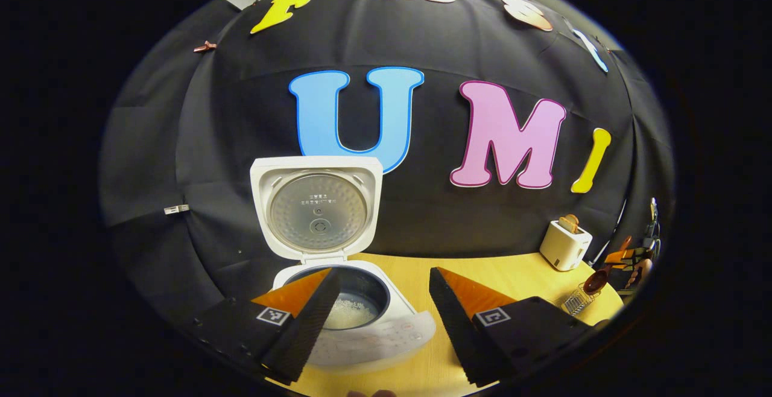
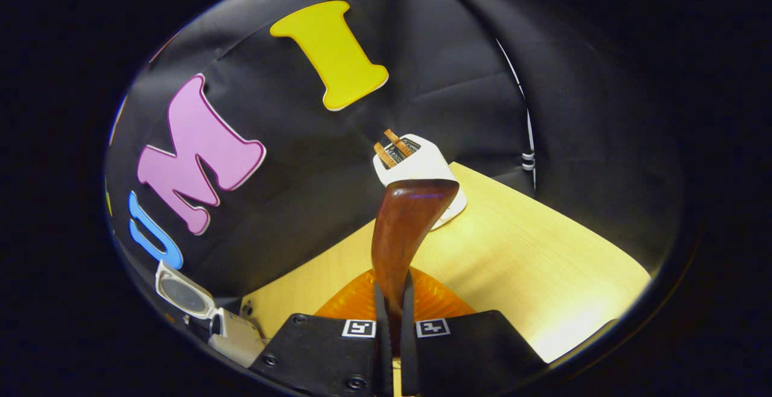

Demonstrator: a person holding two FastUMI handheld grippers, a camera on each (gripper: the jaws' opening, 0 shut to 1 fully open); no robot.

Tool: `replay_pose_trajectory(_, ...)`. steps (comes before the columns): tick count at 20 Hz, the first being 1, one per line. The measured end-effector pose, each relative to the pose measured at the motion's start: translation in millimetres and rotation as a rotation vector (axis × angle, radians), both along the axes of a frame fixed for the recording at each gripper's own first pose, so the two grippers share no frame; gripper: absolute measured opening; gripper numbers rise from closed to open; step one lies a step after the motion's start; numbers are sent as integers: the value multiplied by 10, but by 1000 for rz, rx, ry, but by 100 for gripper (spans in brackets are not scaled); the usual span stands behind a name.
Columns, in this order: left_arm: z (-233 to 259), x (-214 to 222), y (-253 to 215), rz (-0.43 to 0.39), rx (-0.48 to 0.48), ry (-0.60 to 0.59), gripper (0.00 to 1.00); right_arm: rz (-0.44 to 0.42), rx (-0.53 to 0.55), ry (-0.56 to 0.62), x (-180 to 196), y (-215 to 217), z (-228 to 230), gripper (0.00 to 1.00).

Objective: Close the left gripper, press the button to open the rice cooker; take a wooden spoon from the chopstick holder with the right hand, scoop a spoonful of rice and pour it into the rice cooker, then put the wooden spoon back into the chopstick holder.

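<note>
Right gripper view is showing the right gripper (image 2: 391, 324) clamping the wooden spoon (image 2: 403, 228) before the toaster (image 2: 422, 171); left gripper (image 1: 380, 312) is gaping above the open rice cooker (image 1: 338, 264).

In my left gripper view, my left finger (image 1: 301, 324) covers the near left rim of the rice cooker (image 1: 374, 330), and part of its pot is hidden behind it. The chopstick holder (image 1: 576, 301) at the far right is too small to make out clearly, and the objects past it blur at the edge. In my right gripper view, the wooden spoon (image 2: 403, 228) hides part of the toaster (image 2: 422, 171), and the spoon's handle disappears between my fingers. The rice cooker's body is cut off at the lower left.
</note>
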State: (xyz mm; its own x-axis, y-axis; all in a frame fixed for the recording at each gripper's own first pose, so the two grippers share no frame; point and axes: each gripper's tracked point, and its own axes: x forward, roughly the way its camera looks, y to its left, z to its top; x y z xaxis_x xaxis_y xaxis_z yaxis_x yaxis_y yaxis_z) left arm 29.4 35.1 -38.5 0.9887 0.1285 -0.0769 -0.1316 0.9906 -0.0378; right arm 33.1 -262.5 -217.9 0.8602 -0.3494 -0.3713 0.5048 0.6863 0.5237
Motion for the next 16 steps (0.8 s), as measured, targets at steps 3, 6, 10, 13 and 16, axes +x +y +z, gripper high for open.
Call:
replay_pose_trajectory(3,8,-17,31,6,13,5,95,32,-40,37,106,106,-132,9)
replay_pose_trajectory(6,24,-28,33,4,20,9,95,35,-75,110,141,144,-335,9)
replay_pose_trajectory(10,18,-27,57,4,26,13,92,62,-114,157,198,142,-512,10)
replay_pose_trajectory(13,9,-26,87,5,23,15,95,86,-140,183,201,268,-561,11)
replay_pose_trajectory(16,20,-12,88,0,27,13,95,82,-138,191,190,261,-556,17)
